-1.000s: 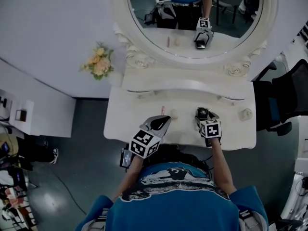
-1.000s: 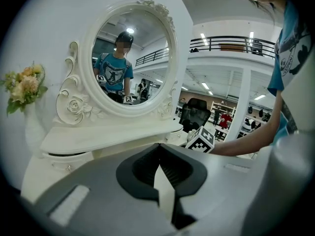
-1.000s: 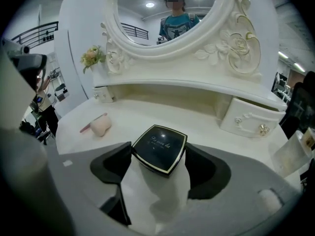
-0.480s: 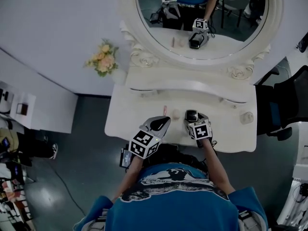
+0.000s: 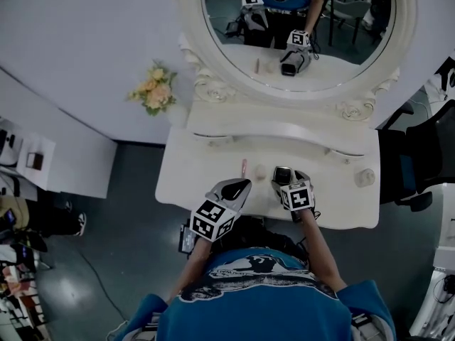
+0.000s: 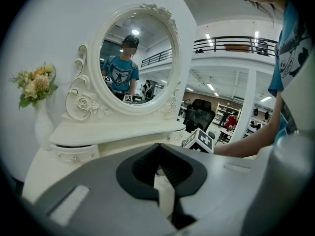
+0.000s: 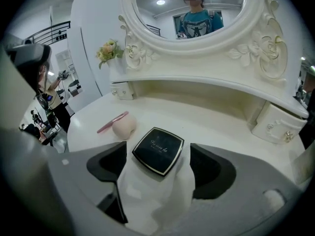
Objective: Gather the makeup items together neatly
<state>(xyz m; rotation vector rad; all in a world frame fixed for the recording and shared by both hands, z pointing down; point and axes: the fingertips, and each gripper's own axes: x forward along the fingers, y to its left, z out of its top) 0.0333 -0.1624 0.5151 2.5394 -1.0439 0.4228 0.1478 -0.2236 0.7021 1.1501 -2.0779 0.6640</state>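
Note:
A black square compact (image 7: 158, 150) lies flat on the white vanity top (image 7: 206, 117), between the jaws of my right gripper (image 7: 158, 154). The jaws are opening and their pads stand clear of its sides. Just left of it rests a beige sponge (image 7: 123, 126) with a pink stick (image 7: 112, 122) touching it. From the head view the compact (image 5: 282, 174), sponge (image 5: 259, 170) and stick (image 5: 243, 167) sit in a short row ahead of my right gripper (image 5: 284, 179). My left gripper (image 5: 238, 185) hovers near the front edge, tips (image 6: 157, 149) together, holding nothing.
A small round jar (image 5: 365, 177) stands at the right end of the top. Behind are a raised shelf with little drawers (image 7: 273, 124) and an oval mirror (image 5: 298, 27). A vase of flowers (image 5: 158, 91) sits at the left; a black chair (image 5: 419, 155) at the right.
My right gripper has carried the compact leftward to beside the sponge and its jaws have spread off it. The left gripper has hardly moved.

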